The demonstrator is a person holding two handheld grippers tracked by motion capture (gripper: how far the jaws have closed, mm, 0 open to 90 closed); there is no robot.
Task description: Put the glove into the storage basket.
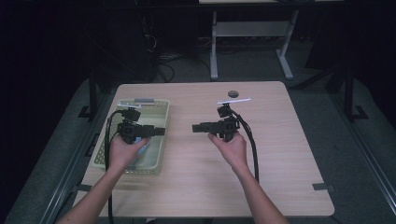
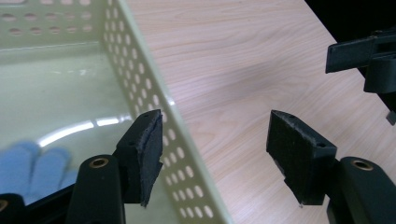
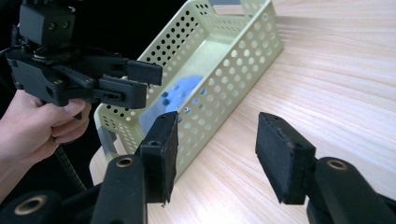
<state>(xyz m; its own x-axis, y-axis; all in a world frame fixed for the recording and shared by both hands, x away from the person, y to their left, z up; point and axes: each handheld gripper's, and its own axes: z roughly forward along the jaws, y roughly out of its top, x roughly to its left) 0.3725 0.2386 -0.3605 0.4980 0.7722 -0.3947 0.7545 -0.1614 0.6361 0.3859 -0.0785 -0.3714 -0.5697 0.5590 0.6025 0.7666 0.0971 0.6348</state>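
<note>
Both grippers hung empty with jaws spread wide: the left gripper (image 2: 212, 158) straddled the perforated basket's (image 1: 159, 114) right wall, the right gripper (image 3: 215, 156) over bare table (image 1: 280, 154). Blue cloth (image 3: 180, 93) lay inside the basket.

The table (image 1: 280, 154) has a pale wood-grain top, smooth with a soft sheen. On its left side sits a basket (image 2: 140, 79) of pale green plastic, its walls perforated with round holes and its floor glossy enough to throw back a bright arc of light. Inside the basket lies a blue thing (image 2: 32, 165), soft-looking and matt, too blurred to name. The left gripper (image 2: 212, 154) and right gripper (image 3: 217, 149) are matt black plastic, their pads (image 3: 280, 154) rough-edged and rubbery, with brass-coloured eyelets.
</note>
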